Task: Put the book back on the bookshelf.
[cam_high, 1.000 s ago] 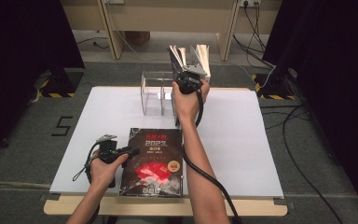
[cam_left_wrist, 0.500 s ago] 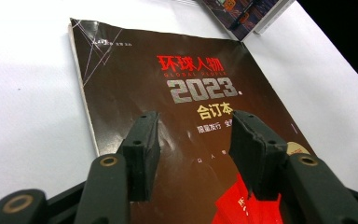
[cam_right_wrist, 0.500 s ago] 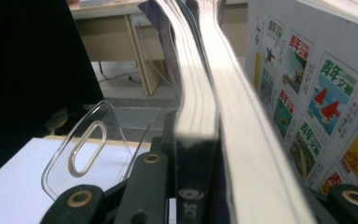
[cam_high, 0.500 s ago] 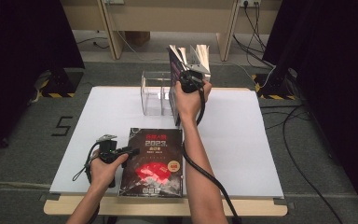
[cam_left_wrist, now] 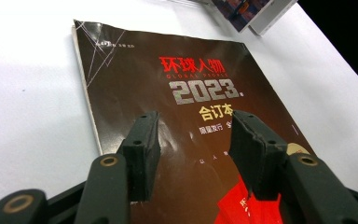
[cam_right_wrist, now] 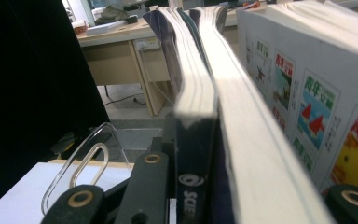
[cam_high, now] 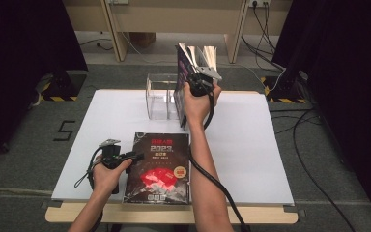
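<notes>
The upright magazine (cam_high: 182, 72) stands at the far edge of the table, in the right end of the clear acrylic holder (cam_high: 162, 96), its pages fanning a little at the top. The right gripper (cam_high: 196, 82) is clamped on its spine edge: in the right gripper view the two black jaws press against either side of the dark spine (cam_right_wrist: 196, 154) (a white "SCIE..." wordmark shows low on it), with a thicker white-edged volume (cam_right_wrist: 261, 163) wedged in alongside. Just to the right of that stands a box-like bound volume (cam_right_wrist: 307, 93) with small coloured cover pictures.

Nearer the person, a second magazine (cam_high: 159, 166) lies flat on the white table (cam_high: 251, 145), dark cover up, with red Chinese lettering and "2023" printed on it. The left gripper (cam_high: 125, 158) sits at this magazine's left edge; in the left gripper view its jaws stand apart over the cover (cam_left_wrist: 186, 93), holding nothing, the pads (cam_left_wrist: 142, 144) just above the paper.
</notes>
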The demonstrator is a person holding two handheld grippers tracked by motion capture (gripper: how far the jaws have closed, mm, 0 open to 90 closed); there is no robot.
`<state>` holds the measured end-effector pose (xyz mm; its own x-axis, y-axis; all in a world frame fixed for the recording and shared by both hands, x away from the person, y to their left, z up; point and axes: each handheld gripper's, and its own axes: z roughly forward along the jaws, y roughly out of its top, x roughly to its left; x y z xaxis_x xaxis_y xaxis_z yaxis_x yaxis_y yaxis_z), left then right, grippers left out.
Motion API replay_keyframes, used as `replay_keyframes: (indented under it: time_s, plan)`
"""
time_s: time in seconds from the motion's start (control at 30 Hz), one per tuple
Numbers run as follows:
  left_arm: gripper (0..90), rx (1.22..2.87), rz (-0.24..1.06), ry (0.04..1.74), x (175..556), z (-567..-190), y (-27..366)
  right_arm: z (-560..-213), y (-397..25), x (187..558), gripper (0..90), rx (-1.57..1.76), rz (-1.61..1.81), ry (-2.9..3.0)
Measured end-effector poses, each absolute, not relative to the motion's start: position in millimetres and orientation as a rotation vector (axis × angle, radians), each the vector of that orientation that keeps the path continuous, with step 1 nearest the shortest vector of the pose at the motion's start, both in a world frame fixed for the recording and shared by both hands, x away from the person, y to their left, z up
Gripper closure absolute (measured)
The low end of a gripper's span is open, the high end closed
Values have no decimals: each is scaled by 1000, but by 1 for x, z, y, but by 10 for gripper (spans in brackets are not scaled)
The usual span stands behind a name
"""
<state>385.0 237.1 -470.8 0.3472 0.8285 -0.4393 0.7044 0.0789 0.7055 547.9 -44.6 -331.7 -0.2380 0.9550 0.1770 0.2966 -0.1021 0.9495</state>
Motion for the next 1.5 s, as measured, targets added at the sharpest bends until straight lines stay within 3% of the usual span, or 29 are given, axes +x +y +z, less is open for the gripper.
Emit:
replay_keyframes:
  time_s: [0.83,1.5]
  plan:
    - [515,1654,156,1396,385,-472,241,-348,-23,547,760,1281,1276,1499]
    - [514,1668,149,1387,385,-474,235,-364,-33,521,635,1292,1262,1634]
